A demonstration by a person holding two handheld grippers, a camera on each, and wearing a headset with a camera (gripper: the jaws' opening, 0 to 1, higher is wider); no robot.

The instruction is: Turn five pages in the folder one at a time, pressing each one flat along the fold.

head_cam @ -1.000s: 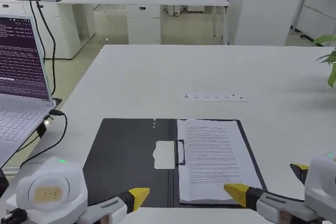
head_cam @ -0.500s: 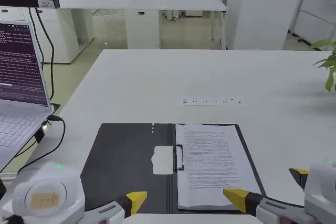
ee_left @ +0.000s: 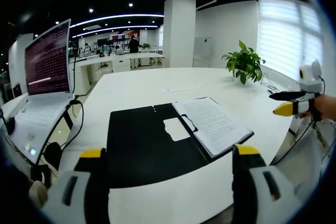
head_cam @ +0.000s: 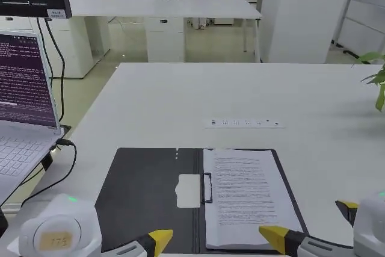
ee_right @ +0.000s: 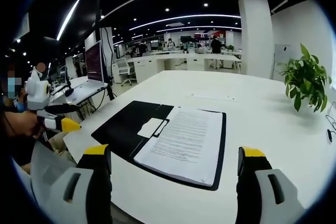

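A black folder (head_cam: 147, 200) lies open on the white table (head_cam: 240, 88). A stack of printed pages (head_cam: 249, 194) is clipped on its right half, and a white label (head_cam: 188, 190) sits by the fold. The left half is bare. My left gripper (ee_left: 170, 153) stands open at the table's near edge, in front of the folder's left half, holding nothing. My right gripper (head_cam: 308, 221) is open too, short of the pages' near right corner, its yellow fingertips (head_cam: 272, 234) apart. In the right gripper view the pages (ee_right: 181, 140) lie flat ahead of the right gripper (ee_right: 174, 151).
An open laptop (head_cam: 18, 106) stands at the left with a black cable (head_cam: 60, 167) running beside it. A white power strip (head_cam: 243, 123) lies beyond the folder. A potted plant (head_cam: 376, 76) stands at the right edge. Desks and people fill the far room.
The head view has shifted a little, so the folder sits lower in the picture. Both grippers stay open at the near edge; the pages have not moved.
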